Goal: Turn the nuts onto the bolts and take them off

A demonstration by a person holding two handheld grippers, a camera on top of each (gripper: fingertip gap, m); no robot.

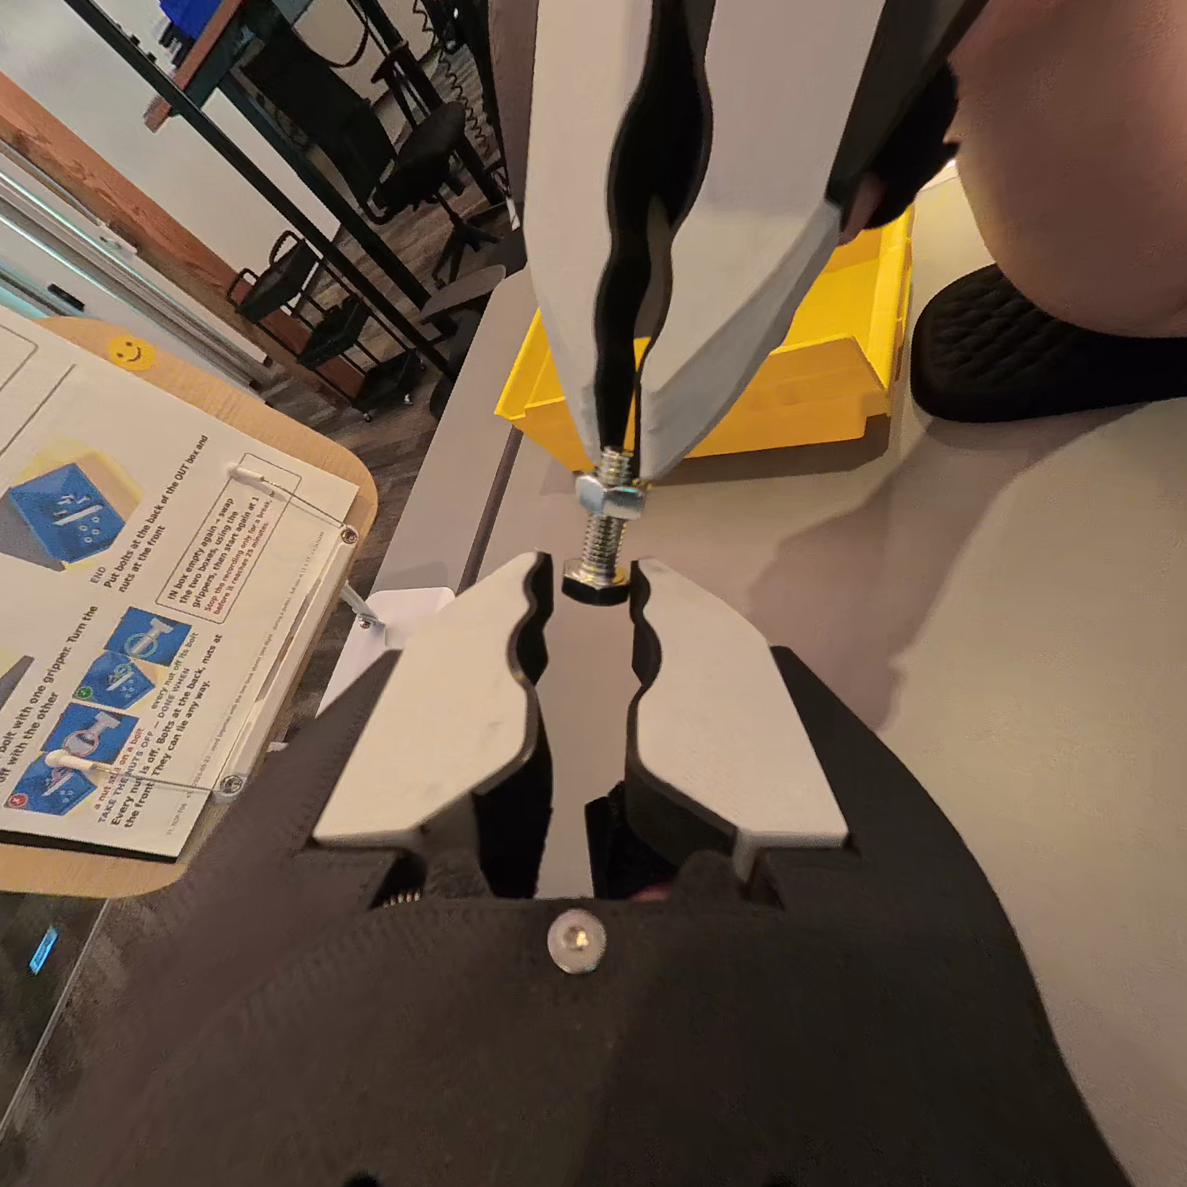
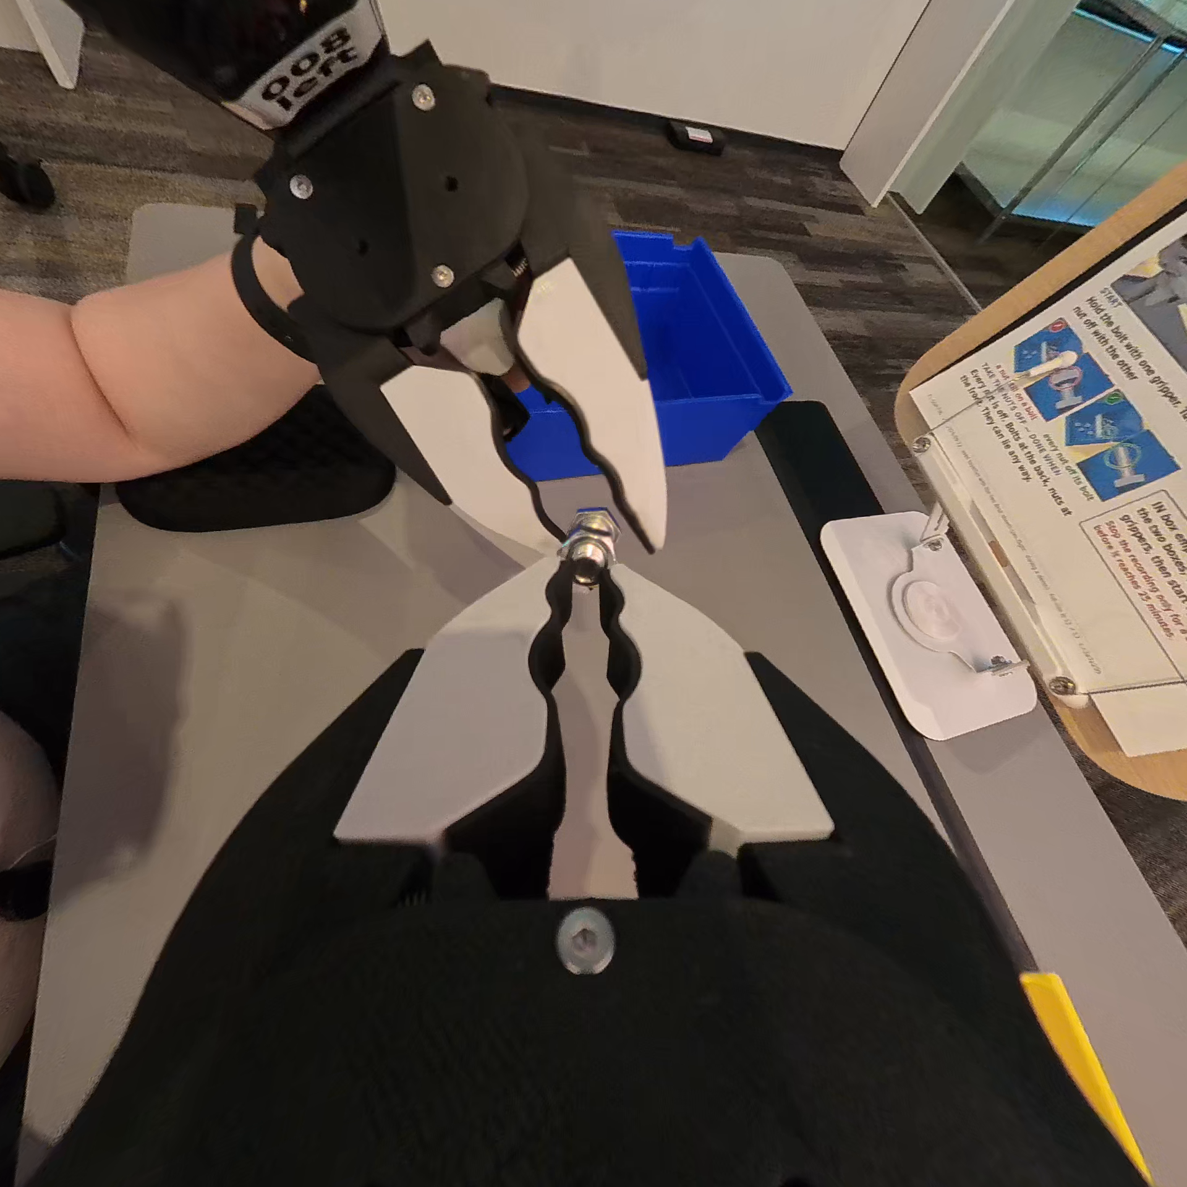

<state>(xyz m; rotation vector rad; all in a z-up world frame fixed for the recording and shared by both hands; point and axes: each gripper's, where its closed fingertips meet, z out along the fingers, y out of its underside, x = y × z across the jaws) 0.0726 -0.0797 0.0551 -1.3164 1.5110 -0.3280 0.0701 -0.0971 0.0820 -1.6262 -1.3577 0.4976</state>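
Reaching forward from the bottom of the left wrist view, the left tongs (image 1: 591,578) stand spread, their tips flanking the bolt's hex head without clearly touching it. The bolt (image 1: 604,546) hangs in the air above the grey tabletop (image 1: 963,642), threaded shank running away from the camera, with a silver nut (image 1: 610,493) threaded partway along it. Just beyond the nut, the right tongs (image 1: 618,449) come down from above and pinch the far threaded end of the bolt; the right wrist view shows the same pinch on the bolt (image 2: 588,559) from behind, the tongs (image 2: 586,581) closed on the shank. Farther back, a yellow bin (image 1: 835,360) sits on the tabletop, and a blue bin (image 2: 706,360) lies beyond the left tongs in the right wrist view. An instruction sheet (image 1: 160,610) rests on a rounded wooden board (image 1: 334,462) off to the side.
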